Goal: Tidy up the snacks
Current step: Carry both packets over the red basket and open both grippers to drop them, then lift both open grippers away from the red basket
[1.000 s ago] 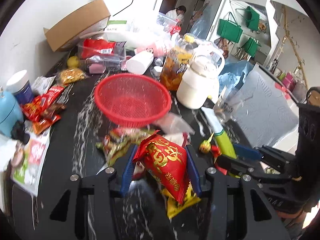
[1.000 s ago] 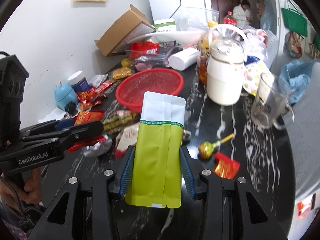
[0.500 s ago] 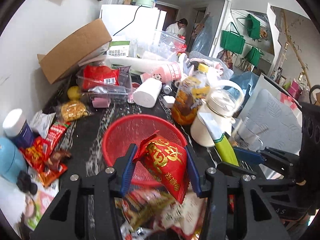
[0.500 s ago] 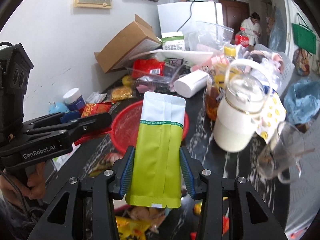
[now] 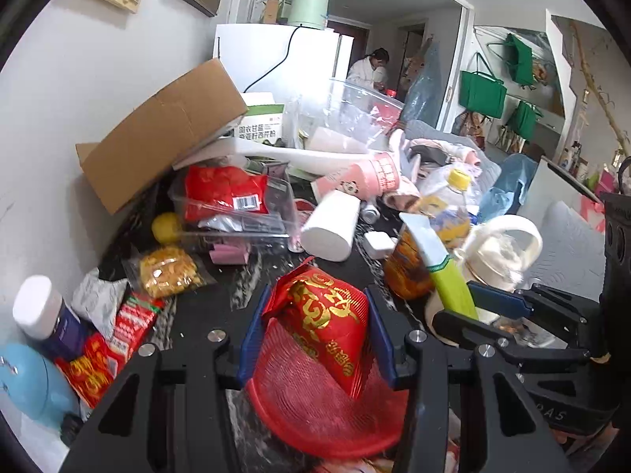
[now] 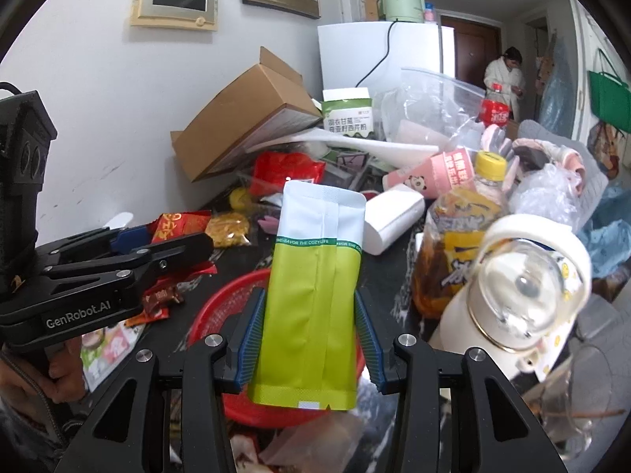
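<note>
My left gripper (image 5: 315,327) is shut on a red snack packet with gold writing (image 5: 327,327), held above the red mesh basket (image 5: 315,414) on the black marbled table. My right gripper (image 6: 311,327) is shut on a green-and-white pouch (image 6: 311,287), which stands upright over the same red basket (image 6: 224,307). In the left wrist view the right gripper (image 5: 493,307) shows at the right with the pouch (image 5: 441,272). The right wrist view shows the left gripper (image 6: 157,244) at the left, held by a hand (image 6: 63,370).
Loose snack packets (image 5: 130,319) and a bag of yellow crisps (image 5: 169,272) lie left of the basket. A cream jug (image 6: 512,299), an orange drink bottle (image 6: 461,236) and a white roll (image 5: 331,224) crowd the right. A cardboard box (image 5: 165,130) and clear container (image 5: 236,205) stand behind.
Both grippers have moved forward along the table with their packets, from short of the basket to right over it. The far clutter looks closer.
</note>
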{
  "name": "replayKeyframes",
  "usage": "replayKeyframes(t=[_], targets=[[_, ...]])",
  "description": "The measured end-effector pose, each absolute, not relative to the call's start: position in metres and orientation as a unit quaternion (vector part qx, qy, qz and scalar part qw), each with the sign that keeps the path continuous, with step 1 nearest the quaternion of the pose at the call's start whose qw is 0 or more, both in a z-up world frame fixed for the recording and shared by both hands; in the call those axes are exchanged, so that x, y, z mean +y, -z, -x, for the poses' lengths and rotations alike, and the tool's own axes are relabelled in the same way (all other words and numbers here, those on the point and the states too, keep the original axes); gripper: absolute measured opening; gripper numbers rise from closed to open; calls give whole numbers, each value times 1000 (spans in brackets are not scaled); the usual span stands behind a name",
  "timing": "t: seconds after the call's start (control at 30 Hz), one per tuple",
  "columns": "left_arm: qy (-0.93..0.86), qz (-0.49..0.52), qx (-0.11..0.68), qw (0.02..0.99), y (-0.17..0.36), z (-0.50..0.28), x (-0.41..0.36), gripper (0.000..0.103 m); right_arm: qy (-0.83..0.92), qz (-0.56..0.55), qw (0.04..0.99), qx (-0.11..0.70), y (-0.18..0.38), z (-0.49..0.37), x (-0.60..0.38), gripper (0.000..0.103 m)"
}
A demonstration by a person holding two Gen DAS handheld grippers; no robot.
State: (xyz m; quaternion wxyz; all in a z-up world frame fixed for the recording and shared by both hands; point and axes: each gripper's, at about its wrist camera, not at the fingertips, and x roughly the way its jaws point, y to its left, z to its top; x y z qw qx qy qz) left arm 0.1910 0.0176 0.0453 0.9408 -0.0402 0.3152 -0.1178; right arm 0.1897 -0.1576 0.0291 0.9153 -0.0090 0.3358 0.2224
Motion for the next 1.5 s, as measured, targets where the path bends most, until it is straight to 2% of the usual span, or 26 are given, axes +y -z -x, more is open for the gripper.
replayKeyframes(t=[0.37, 0.83, 0.9, 0.93, 0.97, 1.5], targets=[[104, 25, 373, 922, -3, -227, 14, 47, -235, 7, 899, 370, 1, -224, -144, 44], [105, 17, 412, 905, 15, -239, 3, 48, -223, 4, 889, 399, 17, -231, -151, 46], [99, 15, 417, 903, 17, -240, 3, 55, -220, 5, 889, 402, 17, -232, -151, 46], [96, 15, 419, 903, 18, -240, 3, 62, -219, 5, 889, 402, 18, -232, -151, 46], [93, 15, 419, 903, 18, -239, 3, 65, -218, 6, 889, 403, 18, -231, -152, 46], [68, -7, 390, 918, -17, -207, 1, 65, -209, 2, 901, 381, -10, -204, -160, 46]])
